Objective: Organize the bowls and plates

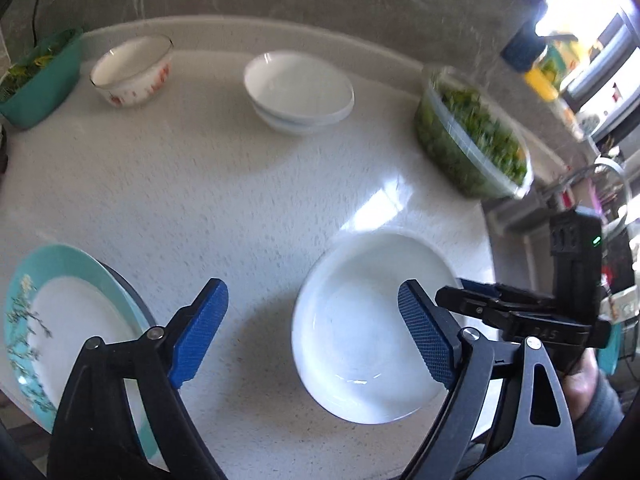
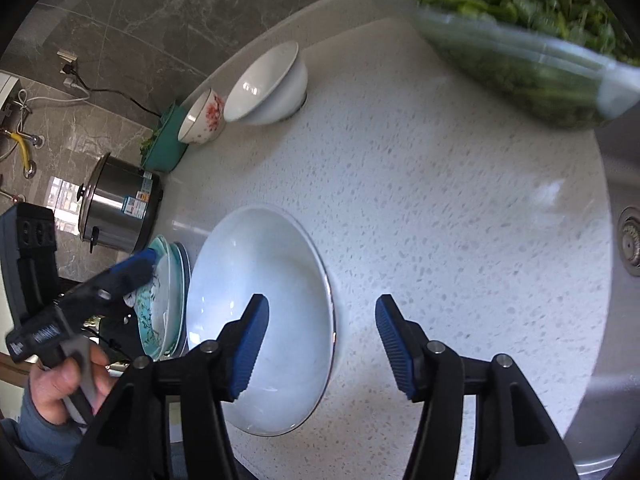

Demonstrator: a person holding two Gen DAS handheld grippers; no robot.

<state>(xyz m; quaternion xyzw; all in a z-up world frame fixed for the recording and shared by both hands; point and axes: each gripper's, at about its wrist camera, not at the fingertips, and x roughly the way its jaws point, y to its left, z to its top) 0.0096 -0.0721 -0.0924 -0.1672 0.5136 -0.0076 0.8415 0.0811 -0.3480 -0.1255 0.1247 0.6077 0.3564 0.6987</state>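
counter [image 1: 224, 184]: white speckled | on it: white bowl [image 1: 372, 328]; stacked bowls [image 1: 300, 92]; floral bowl [image 1: 132, 70]; teal-rimmed plates [image 1: 60, 320]; greens tub [image 1: 472, 132]; teal container [image 1: 40, 80]

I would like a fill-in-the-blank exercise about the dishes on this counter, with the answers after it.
1. The jaws of the left gripper and the right gripper are both ____.
2. The stacked plates have a rim of ____ colour.
3. The clear container holds leafy ____.
4. The small bowl with red flowers stands beside the ____ of two white bowls.

Missing words: open; teal; greens; stack
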